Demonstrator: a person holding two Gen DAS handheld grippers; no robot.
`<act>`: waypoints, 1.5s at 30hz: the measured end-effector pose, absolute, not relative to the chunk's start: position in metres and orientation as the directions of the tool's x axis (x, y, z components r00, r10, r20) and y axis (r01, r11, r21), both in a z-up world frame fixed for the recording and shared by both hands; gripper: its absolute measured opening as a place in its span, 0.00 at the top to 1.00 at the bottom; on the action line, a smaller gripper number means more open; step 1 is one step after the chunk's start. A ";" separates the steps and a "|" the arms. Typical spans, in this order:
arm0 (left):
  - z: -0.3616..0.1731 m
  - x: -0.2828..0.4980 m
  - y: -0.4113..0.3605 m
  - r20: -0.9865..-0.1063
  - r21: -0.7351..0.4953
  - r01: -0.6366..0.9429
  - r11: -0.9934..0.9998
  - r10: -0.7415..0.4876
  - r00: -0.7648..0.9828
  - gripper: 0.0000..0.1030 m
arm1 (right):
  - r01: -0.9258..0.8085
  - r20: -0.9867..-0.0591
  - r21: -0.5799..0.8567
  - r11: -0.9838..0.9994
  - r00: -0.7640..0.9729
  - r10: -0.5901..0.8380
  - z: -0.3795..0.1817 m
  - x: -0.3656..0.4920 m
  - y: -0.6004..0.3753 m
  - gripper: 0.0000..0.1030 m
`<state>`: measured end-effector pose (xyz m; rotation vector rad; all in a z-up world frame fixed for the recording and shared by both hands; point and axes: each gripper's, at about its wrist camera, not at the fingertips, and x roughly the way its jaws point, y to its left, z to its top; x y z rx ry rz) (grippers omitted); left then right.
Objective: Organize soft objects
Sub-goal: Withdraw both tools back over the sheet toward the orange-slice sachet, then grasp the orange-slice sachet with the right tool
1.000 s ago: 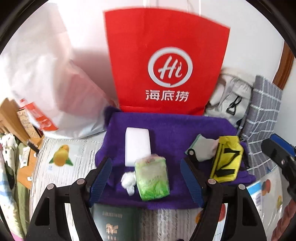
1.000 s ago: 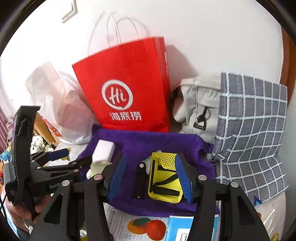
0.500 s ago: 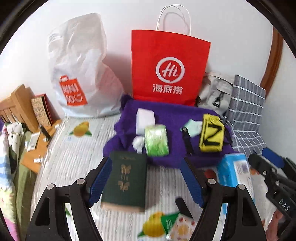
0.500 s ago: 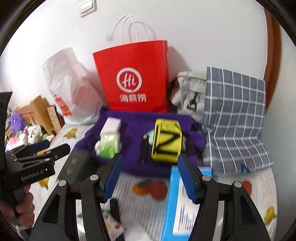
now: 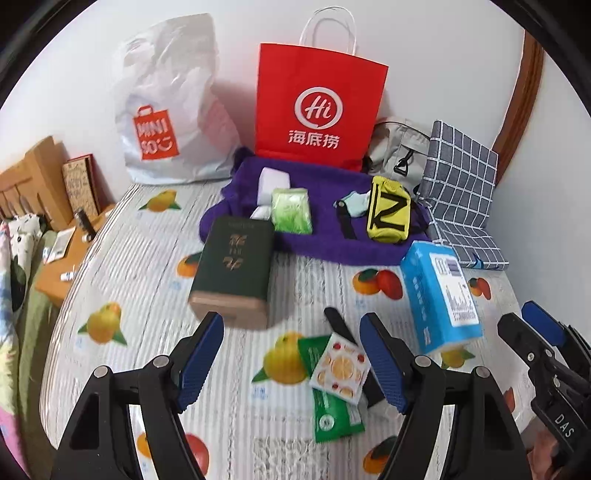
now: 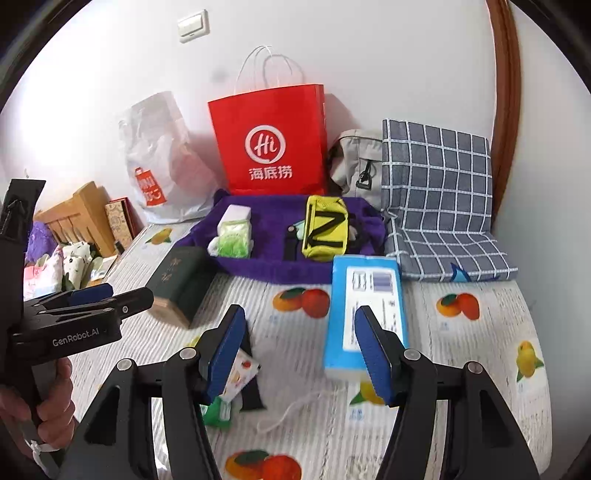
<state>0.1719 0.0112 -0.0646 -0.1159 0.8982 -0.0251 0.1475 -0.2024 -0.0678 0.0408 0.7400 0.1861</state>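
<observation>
Both claws pulled back from purple towel [image 5: 317, 236], left claw [image 5: 291, 354] open and empty, right claw [image 6: 301, 350] slightly wider, empty

White wall [image 6: 388, 55] fills the back of the room, plain and brightly lit, with a pale light switch [image 6: 192, 26] high up in the right wrist view. A curved brown wooden frame [image 6: 504, 110] runs down the right edge. Below, a bed cover [image 5: 147, 295] with grey stripes and printed oranges and lemons spreads across the foreground. Off to the left, a slatted wooden headboard [image 5: 33, 184] stands against the wall, and a low wooden surface [image 5: 62, 273] sits beside the bed, small items scattered on it.
</observation>
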 end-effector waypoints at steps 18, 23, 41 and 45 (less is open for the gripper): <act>-0.084 0.151 0.047 -0.779 -0.110 -0.088 0.990 -0.031 0.626 0.27 | -0.183 -0.707 0.107 0.977 0.677 0.204 -0.099 0.137 -0.180 0.32; -0.098 0.155 0.064 -0.792 -0.119 -0.126 0.985 -0.017 0.611 0.27 | -0.241 -0.745 0.174 0.955 0.602 0.287 -0.126 0.153 -0.169 0.30; -0.140 0.177 0.088 -0.821 -0.167 -0.124 0.978 -0.069 0.567 0.27 | -0.437 -0.832 -0.079 0.896 0.524 0.183 -0.207 0.191 -0.102 0.22; -0.144 0.181 0.091 -0.824 -0.173 -0.117 0.978 -0.079 0.561 0.27 | -0.434 -0.841 -0.018 0.901 0.494 0.221 -0.210 0.209 -0.102 0.22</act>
